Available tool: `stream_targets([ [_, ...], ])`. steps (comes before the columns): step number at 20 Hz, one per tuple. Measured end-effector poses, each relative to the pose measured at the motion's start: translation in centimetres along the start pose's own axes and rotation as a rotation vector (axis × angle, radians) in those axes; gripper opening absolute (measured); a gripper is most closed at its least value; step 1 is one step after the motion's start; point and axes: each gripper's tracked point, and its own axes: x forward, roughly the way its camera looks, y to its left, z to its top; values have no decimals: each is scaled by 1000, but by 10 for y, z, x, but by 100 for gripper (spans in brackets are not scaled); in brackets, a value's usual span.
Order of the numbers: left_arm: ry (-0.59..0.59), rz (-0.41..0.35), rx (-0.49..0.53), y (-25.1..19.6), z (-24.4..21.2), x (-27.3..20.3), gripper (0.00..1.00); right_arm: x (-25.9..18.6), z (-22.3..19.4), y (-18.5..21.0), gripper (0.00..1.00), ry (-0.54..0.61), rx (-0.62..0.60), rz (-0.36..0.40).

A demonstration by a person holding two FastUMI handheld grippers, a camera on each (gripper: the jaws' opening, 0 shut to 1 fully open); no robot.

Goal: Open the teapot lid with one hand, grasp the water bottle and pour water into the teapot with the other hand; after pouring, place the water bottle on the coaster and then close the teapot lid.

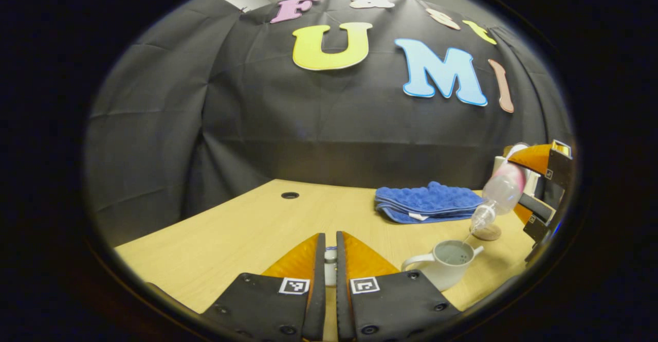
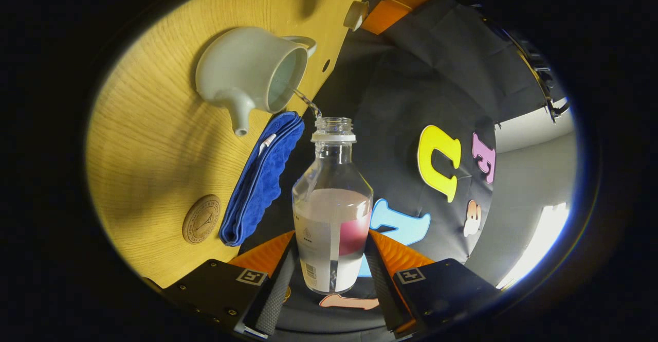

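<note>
The water bottle [image 2: 333, 205] is tipped over the teapot [image 2: 252, 72], its open neck aimed at the pot's wide mouth, and a thin stream of water runs from the neck into the pot. It is held that way, by judgement, so the stream drops inside the rim and not on the wooden table [image 2: 149, 141]. The bottle is clear, uncapped, with a pale label and a pink patch low on its body; water lies in its lower part. The right gripper [image 2: 331, 275] pinches it around the lower body, one finger on each side, both pressing the label.

The teapot stands on the table with its lid off, pale and rounded, with a short spout and a loop handle. In the left gripper view the teapot [image 1: 443, 265] sits just to the right of the left gripper [image 1: 330, 265], and water shows inside it.

The left gripper has its fingers drawn nearly together on a small pale object, which looks like the knob of the teapot lid [image 1: 330, 267]; both fingers seem to press it. The lid is kept aside, apparently so the mouth stays free for pouring.

Farther out, the round coaster [image 2: 201, 219] lies bare on the table near a folded blue cloth [image 2: 262, 177], ready to take the bottle. The pouring step looks under way; setting down the bottle and closing the lid are not yet done.
</note>
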Motion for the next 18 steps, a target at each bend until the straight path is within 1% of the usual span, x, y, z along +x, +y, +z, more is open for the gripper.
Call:
stream_targets([
  [18,9,-3,4,0,-2,1,16,6,-5,-20,76,-15,-70,-51],
])
